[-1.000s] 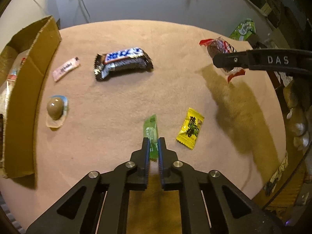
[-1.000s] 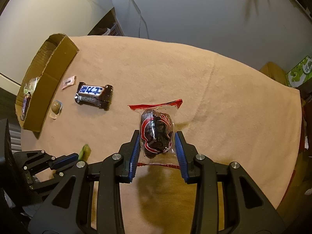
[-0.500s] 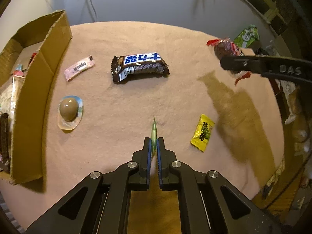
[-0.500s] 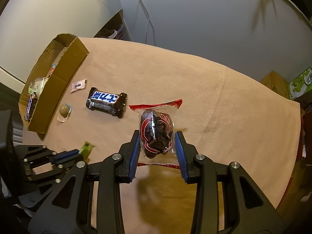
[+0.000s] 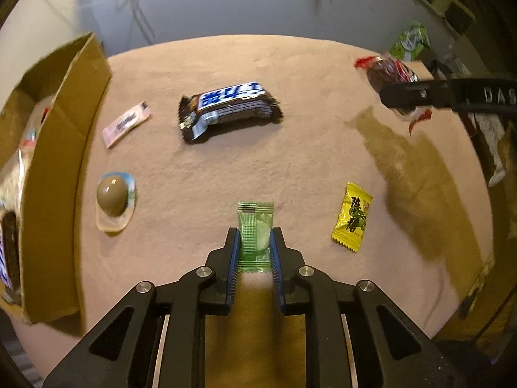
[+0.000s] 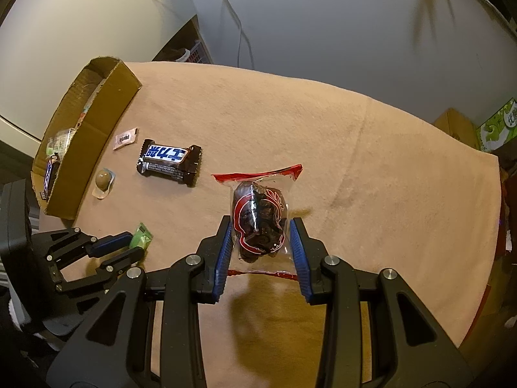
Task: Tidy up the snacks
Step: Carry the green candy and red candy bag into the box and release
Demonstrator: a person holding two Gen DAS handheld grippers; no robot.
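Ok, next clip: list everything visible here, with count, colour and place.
cardboard box: 1, brown, left edge of table, snacks inside
pink sachet: 1, pink, beside the box
chocolate bar: 1, dark brown with blue label, table centre-left
round candy: 1, brown in clear wrapper, near the box
yellow candy: 1, yellow, lying right of the left claw
green candy: 1, green, between the left claw's fingers
red-trimmed packet: 1, clear with dark contents, held in the right claw
table cloth: 1, tan
left claw: 1, black with blue pads
right claw: 1, black with blue pads
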